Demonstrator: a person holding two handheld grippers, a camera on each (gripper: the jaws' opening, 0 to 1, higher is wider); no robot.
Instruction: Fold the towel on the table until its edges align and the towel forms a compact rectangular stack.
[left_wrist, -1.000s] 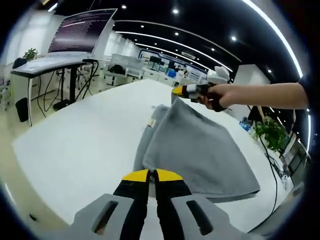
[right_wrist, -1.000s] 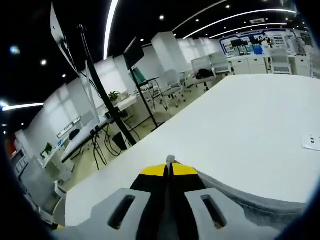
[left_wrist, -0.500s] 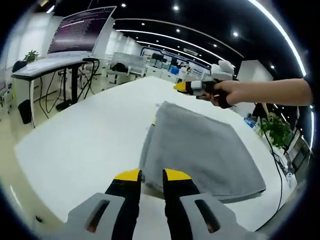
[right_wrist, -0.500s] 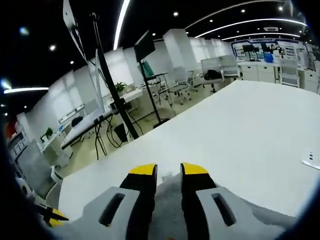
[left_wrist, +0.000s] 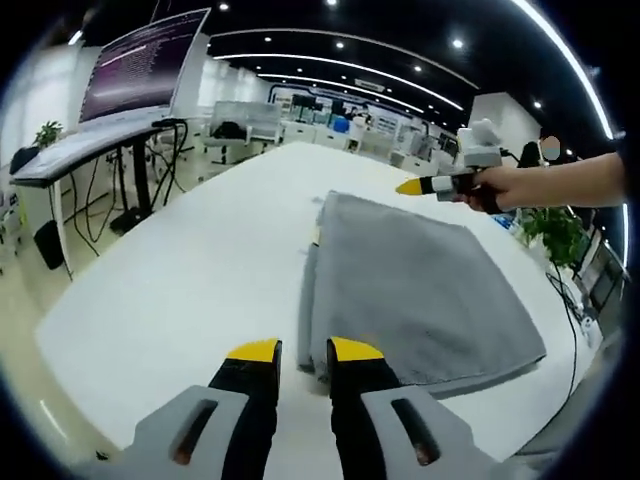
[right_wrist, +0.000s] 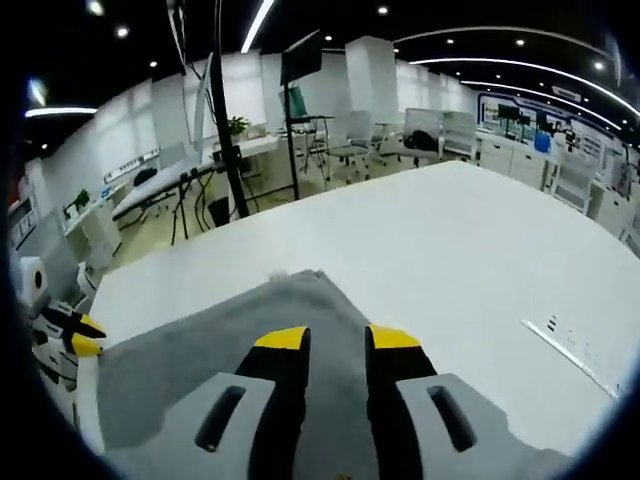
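A large white table (left_wrist: 180, 270) is seen to carry the grey towel (left_wrist: 410, 290), which lies folded flat on it with a lower layer exposed along one edge, a small tag visible at that edge. The left gripper (left_wrist: 297, 352) is held just short of the towel's near corner, its yellow-tipped jaws parted by a narrow gap with nothing between them. The right gripper (right_wrist: 336, 340) is held over the towel (right_wrist: 200, 350), its jaws likewise narrowly apart and empty, and is seen from the left gripper view (left_wrist: 425, 186) above the far corner, gripped in a hand (left_wrist: 500, 187).
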